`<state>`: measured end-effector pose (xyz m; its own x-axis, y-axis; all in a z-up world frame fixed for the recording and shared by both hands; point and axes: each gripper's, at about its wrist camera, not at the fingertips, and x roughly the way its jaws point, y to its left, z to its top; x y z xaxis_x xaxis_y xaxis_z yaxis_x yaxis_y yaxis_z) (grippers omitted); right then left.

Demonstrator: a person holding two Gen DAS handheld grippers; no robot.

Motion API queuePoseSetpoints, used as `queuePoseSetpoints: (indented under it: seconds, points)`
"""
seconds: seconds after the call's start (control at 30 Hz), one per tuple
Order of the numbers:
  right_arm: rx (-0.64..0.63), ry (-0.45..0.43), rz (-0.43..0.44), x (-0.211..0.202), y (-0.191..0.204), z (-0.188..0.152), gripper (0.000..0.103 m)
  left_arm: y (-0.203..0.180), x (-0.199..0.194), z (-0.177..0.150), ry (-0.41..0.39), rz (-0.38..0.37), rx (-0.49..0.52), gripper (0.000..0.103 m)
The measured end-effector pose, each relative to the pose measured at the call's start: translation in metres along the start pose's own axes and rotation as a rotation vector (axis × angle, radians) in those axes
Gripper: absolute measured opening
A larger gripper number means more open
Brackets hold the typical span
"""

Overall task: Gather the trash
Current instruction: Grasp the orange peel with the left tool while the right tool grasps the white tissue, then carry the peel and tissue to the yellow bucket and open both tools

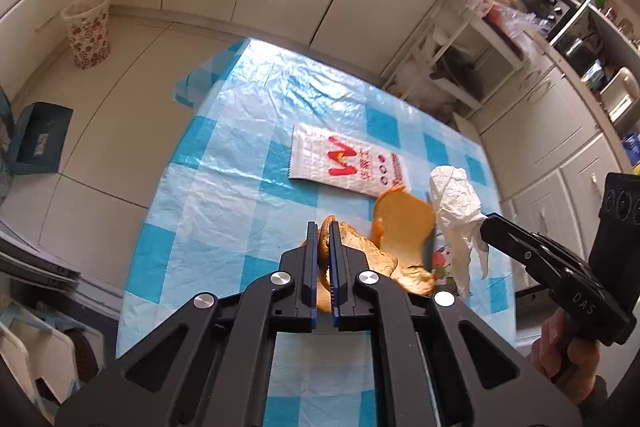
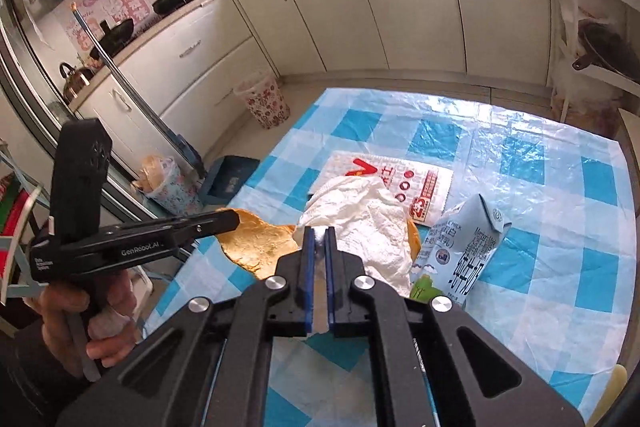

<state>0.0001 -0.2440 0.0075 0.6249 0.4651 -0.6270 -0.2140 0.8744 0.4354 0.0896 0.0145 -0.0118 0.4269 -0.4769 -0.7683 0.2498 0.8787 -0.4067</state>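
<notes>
Trash sits on the checked tablecloth [image 1: 224,187]. The left gripper [image 1: 324,243] is clamped on a floppy orange peel [image 1: 404,235], pinched at its edge; the right gripper [image 2: 319,247] is closed on a crumpled paper towel [image 2: 360,219]. Both look light and soft, maybe tearable. A milk carton [image 2: 468,251] and flat wrapper [image 2: 416,183] remain.

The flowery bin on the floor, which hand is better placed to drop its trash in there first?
Probably left. The flowery bin stands off the table's left side. The left gripper, shut on orange peel, is nearer that side. The right gripper, shut on crumpled tissue, would reach across it.
</notes>
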Motion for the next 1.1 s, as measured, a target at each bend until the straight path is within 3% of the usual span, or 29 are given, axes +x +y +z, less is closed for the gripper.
queuePoseSetpoints:
  seconds: [0.23,0.57,1.1]
  points:
    - [0.073,-0.141,0.078,-0.056,-0.019,0.007,0.006,0.012,-0.027,0.007,-0.084,-0.099,-0.063,0.005]
    - [0.113,-0.126,-0.004,-0.078,-0.049,-0.006,0.006,-0.005,-0.024,0.002,-0.082,-0.126,-0.036,0.005]
    - [0.191,-0.164,-0.118,-0.148,-0.109,-0.044,0.006,-0.065,-0.015,-0.014,-0.057,-0.297,0.078,0.005]
